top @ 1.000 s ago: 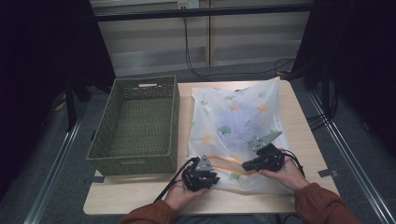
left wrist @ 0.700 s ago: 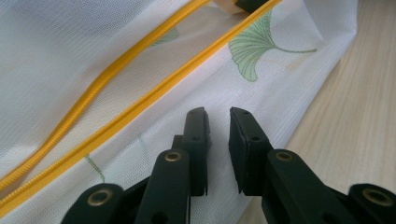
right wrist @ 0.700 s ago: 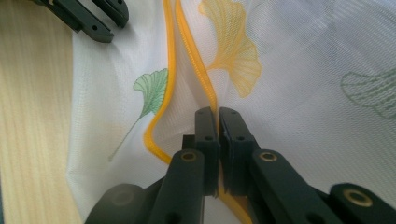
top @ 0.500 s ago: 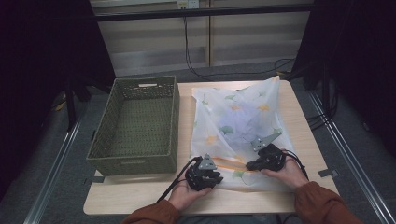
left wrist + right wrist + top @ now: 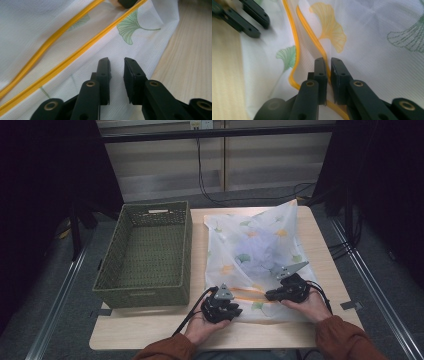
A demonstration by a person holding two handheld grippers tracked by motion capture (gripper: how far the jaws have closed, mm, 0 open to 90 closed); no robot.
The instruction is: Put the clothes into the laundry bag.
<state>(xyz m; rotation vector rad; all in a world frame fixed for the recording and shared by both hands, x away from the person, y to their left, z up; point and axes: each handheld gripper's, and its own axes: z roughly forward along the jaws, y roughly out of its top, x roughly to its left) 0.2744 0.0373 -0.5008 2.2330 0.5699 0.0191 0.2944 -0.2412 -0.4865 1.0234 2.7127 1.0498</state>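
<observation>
You are working the zippered opening of the mesh laundry bag [image 5: 260, 255], which is lying flat on the right half of the table [image 5: 150, 330], its yellow zipper [image 5: 250, 294] running across the near end, just beside the green wicker basket [image 5: 145, 255]. Compared with a second ago, you are drawing both hands back toward the near edge of the bag: the left gripper [image 5: 221, 306] is now sitting lower, at the near left corner of the bag, and the right gripper [image 5: 286, 290] is sitting a little lower and further right along the zipper line. In the left gripper view, the left gripper [image 5: 117, 75] is hovering over the white mesh below the two yellow zipper tapes [image 5: 75, 53], its jaws parted by a narrow gap with nothing between them. In the right gripper view, the right gripper [image 5: 329, 75] is closing narrowly on one yellow zipper tape [image 5: 318, 47], which is passing between the jaws; the two tapes are lying apart there, so the opening reads as unzipped. Judgement: the right side is gripping one edge of the mouth, the left is yet to take hold, so lifting the mouth open is likely next; the contents, a bluish bundle [image 5: 257, 251] inside the mesh, are too blurred to identify
</observation>
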